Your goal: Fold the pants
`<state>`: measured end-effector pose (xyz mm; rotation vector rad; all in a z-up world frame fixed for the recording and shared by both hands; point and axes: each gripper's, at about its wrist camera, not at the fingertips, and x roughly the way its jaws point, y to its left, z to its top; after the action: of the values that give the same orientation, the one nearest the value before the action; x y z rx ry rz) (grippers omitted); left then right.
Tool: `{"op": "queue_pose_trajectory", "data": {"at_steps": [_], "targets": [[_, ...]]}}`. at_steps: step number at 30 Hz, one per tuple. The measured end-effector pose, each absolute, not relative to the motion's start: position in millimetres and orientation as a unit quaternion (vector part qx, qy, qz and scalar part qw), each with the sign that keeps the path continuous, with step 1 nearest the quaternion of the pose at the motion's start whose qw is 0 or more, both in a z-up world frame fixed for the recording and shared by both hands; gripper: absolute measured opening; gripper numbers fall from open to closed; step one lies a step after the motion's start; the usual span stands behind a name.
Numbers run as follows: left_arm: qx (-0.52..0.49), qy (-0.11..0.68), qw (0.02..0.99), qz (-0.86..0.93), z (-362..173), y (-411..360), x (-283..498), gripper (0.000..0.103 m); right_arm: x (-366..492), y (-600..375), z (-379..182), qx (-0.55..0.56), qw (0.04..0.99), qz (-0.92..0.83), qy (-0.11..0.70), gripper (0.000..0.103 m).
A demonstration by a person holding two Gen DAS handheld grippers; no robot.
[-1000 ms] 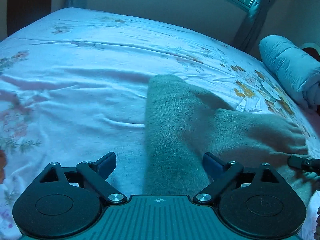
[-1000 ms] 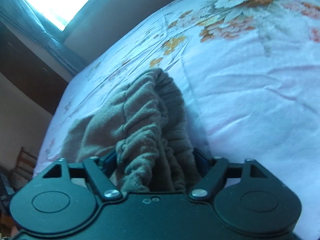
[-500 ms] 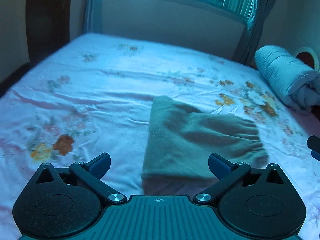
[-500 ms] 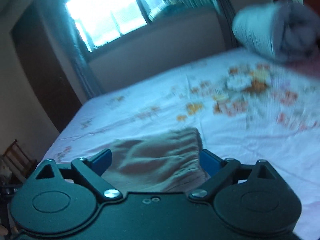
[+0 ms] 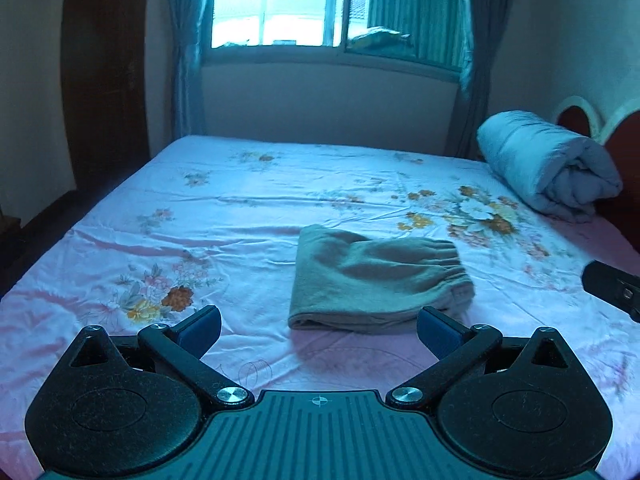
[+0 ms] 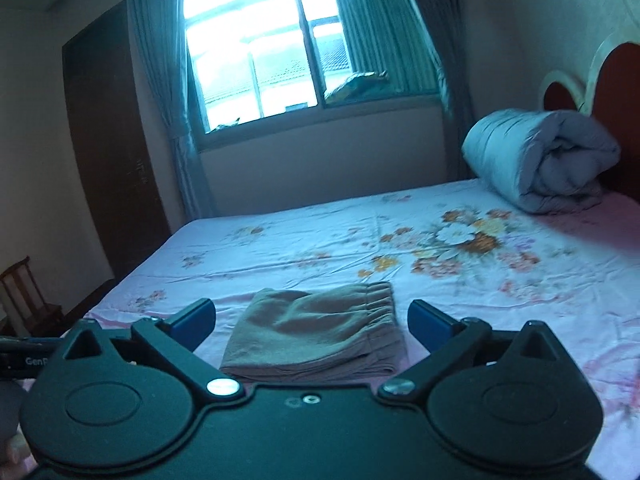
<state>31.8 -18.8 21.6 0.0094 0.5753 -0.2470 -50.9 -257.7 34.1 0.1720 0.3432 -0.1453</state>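
**Folded pants lying on the bed, both grippers released**

The bed [image 5: 248,200], covered by a pale floral sheet [image 5: 472,216], is filling most of both wrist views, with a window [image 5: 280,4] and curtains [image 5: 186,60] behind it. A rolled grey quilt [image 5: 548,164] is resting at the headboard [image 6: 616,92] end, well apart from the work. Near the middle of the sheet, the pants [image 5: 376,280], of brownish-green fleecy cloth, are lying as a compact flat rectangle of stacked layers, the gathered elastic waistband [image 5: 452,264] facing the quilt side.

The left gripper [image 5: 318,326] is hovering above the near edge of the bed with its jaws standing wide and nothing between them. The right gripper [image 6: 310,322] is likewise released; its jaws have just been opening, and the pants are showing beyond them, untouched. Its dark body is also showing at the right margin of the left wrist view.

Judging from the neat bundle and both empty grippers, the folding is looking essentially complete; at most a little smoothing of the top layer is remaining.
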Motion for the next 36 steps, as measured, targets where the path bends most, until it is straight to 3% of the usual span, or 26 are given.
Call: {"op": "queue_pose_trajectory", "data": {"at_steps": [36], "targets": [[0.015, 0.276, 0.951, -0.137, 27, -26, 14, 0.103, -73, -254, 34, 0.087, 0.980, -0.087, 0.159, 0.097]]}}
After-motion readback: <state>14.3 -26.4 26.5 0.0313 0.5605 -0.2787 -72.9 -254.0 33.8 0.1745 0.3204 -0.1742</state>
